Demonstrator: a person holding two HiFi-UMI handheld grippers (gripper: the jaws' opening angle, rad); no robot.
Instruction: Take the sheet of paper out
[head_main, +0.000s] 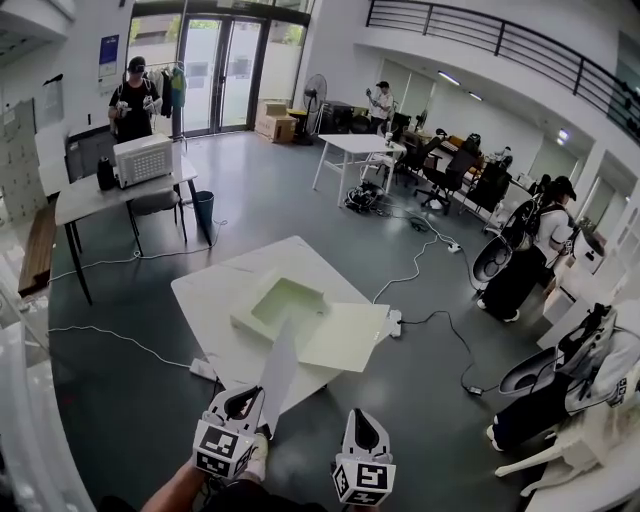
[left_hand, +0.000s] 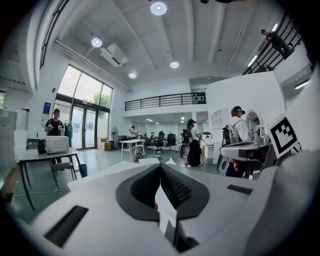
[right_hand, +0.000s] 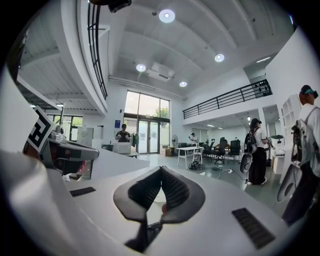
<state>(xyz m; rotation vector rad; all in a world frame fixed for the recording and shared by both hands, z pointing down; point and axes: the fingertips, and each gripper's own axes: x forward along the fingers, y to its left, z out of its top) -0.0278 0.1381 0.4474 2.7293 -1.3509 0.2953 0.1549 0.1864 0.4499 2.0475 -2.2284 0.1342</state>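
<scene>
- A pale green case (head_main: 288, 304) lies open on the white counter (head_main: 215, 300), its shallow tray beside its flat lid (head_main: 345, 337). The tray shows only its own pale floor.
- The sheet of paper (head_main: 278, 370) is out of the case, a long white strip slanting up from the left gripper (head_main: 243, 408) across the counter's near edge. Whether its far end touches the case cannot be told.
- The left gripper view shows what the head view cannot: the jaws clenched on the sheet, seen there as a white sliver (left_hand: 165, 207) between the dark pads.
- The right gripper (head_main: 362, 432) hangs just beside the left one. Its own view shows its jaws pressed together, with nothing between them.
- The left gripper view catches the right gripper's marker cube (left_hand: 282, 136) at its right edge.
- The person's arm under the left gripper is cut off by the head view's bottom edge.
</scene>
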